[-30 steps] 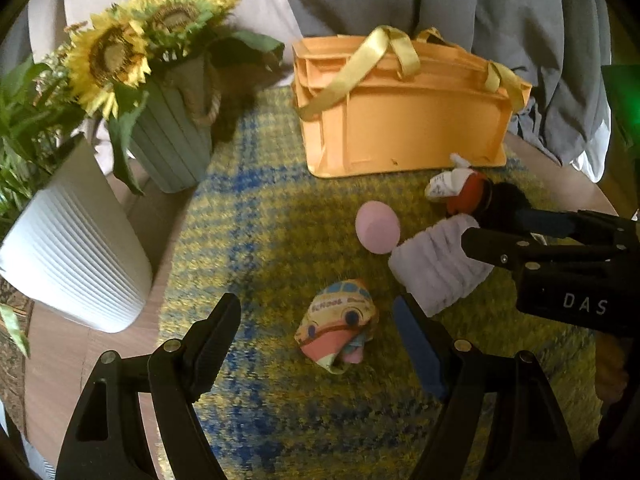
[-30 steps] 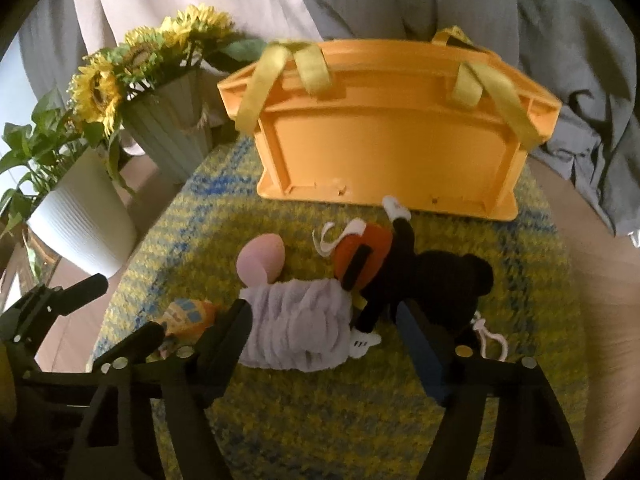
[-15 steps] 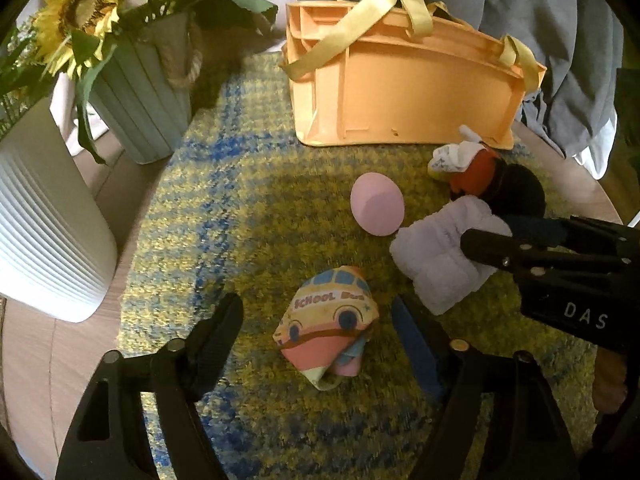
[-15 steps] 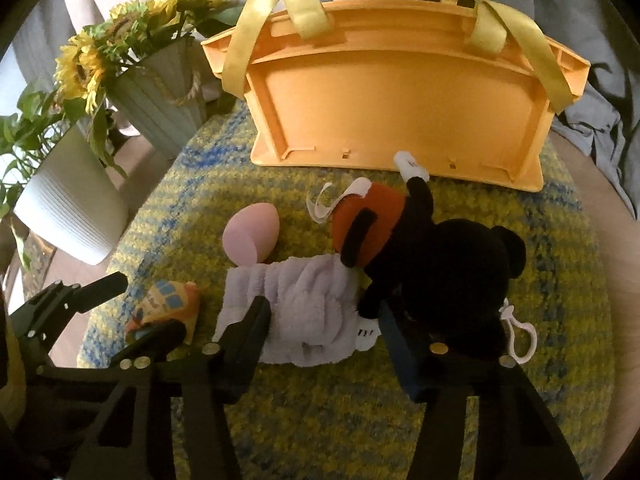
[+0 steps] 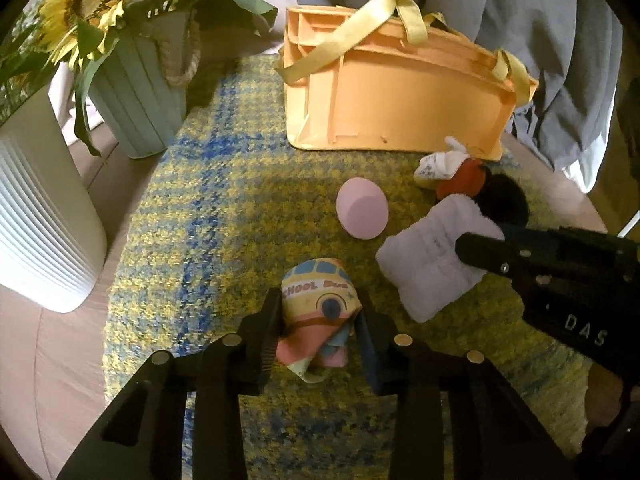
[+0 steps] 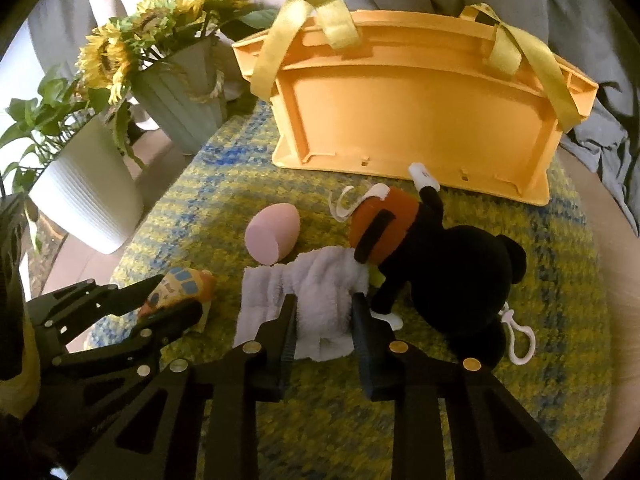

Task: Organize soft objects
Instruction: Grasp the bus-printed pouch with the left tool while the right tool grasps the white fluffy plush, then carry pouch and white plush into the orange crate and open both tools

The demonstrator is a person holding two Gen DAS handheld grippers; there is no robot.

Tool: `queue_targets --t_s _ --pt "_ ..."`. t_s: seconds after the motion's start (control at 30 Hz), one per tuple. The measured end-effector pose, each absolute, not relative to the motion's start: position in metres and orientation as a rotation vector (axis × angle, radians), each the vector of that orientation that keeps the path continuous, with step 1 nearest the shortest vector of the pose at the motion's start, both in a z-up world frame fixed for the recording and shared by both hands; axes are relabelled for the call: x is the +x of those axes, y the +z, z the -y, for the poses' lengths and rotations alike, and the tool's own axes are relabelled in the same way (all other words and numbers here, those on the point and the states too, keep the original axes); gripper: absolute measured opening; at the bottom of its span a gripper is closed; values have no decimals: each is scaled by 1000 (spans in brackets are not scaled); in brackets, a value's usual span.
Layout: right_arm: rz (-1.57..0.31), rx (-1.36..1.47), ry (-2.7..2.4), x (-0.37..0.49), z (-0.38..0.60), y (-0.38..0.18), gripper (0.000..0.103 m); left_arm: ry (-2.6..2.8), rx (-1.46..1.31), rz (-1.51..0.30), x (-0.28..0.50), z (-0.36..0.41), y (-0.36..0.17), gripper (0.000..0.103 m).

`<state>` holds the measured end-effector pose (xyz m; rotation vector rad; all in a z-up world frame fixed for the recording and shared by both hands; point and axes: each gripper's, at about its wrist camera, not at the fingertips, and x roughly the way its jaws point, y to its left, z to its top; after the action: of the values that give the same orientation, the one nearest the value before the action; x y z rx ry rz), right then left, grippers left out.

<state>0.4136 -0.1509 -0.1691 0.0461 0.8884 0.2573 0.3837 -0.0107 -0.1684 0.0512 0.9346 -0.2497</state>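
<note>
Your left gripper (image 5: 320, 320) is closing its jaws on the school-bus cloth (image 5: 318, 312), and both pads already press its sides; the cloth stands bunched on the yellow-and-blue woven mat (image 5: 224, 208), its long axis running away from you, the printed bus face turned up and toward the camera. Your right gripper (image 6: 323, 320) is clenched on the folded white towel (image 6: 308, 300), which lies flat on the mat with its long axis running from near you to far, its far end touching the black plush toy (image 6: 452, 268). That toy lies on its side just right of the towel, head toward you, legs toward the orange storage basket (image 6: 416, 120), one white foot reaching the basket's wall. You have one cloth, one towel, one plush toy and one pink egg-shaped sponge (image 6: 274, 234), four soft things in all, the sponge lying loose just beyond the towel. One basket with two yellow strap handles stands at the far edge of the mat. Left of it stand two pots: a green ribbed pot of sunflowers (image 6: 180, 92) and a white ribbed planter (image 6: 86, 192).
</note>
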Motion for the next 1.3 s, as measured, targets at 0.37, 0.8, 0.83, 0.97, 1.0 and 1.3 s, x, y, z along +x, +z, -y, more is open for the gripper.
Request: queue_targets --t_s 0.37,0.8,0.83,0.97,1.0,1.3 --pt "-844 35 273 402 152 -151 24 -241 3 -883 380 9 -145 34" --pt "-758 48 267 389 157 -122 24 -248 -19 -767 376 14 -107 34" --pt "-747 47 264 388 157 -119 24 -248 -18 -753 376 15 -102 34" --pt "-706 49 254 383 162 -106 24 -258 -22 -716 376 17 -90 34" --pt "-696 51 251 383 163 -103 24 -262 -23 -708 376 17 -87 34" --pt "-599 72 218 376 169 -74 24 -289 -37 -610 375 25 -52 34"
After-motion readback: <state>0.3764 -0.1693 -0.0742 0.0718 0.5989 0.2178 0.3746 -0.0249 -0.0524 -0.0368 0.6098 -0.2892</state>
